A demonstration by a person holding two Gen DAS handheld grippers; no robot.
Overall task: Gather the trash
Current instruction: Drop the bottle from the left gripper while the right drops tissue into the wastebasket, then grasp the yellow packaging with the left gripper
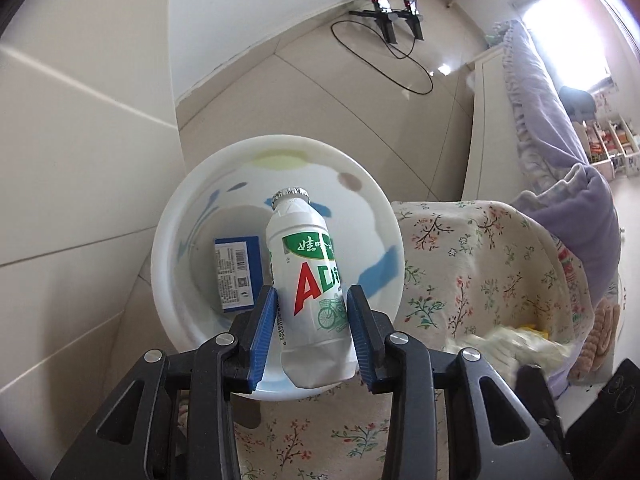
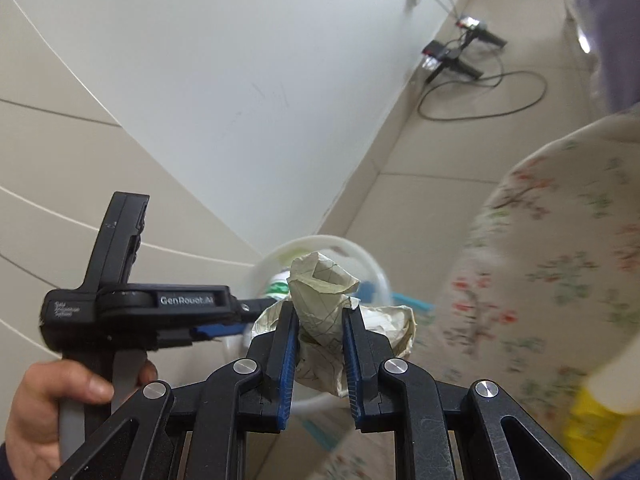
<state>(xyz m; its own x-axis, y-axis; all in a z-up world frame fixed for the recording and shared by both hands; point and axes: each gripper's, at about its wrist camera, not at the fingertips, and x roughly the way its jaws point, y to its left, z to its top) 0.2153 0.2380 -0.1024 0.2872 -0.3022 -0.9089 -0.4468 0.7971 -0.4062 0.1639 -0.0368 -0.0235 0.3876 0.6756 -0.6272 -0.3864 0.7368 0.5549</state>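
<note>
White plastic drink bottle with a foil cap and a green-and-red label [image 1: 308,288] is clamped between the blue-padded fingers [image 1: 264,332] of the left gripper [image 1: 311,334], seen from the left wrist camera; the bottle stands roughly upright, its crumpled base below the pads. Directly beyond it sits a round white plastic bin with blue and yellow markings [image 1: 176,280], and a blue rectangular carton with a barcode label [image 1: 237,274] lies inside on the bin's floor. The bin is beside a cream floral-printed cloth [image 1: 480,264] covering a raised surface; a lilac quilted blanket [image 1: 576,200] lies further right. From the right wrist camera, the right gripper [image 2: 320,354] is clenched on a crumpled ball of cream-coloured lined paper [image 2: 324,296], which bulges above and to both sides of the fingers. The paper is held just in front of the bin [image 2: 372,264]. At left, a bare hand [image 2: 44,412] grips the handle of the left gripper [image 2: 208,322], whose tips point toward the bin. Floral cloth [image 2: 552,272] appears blurred at right.
</note>
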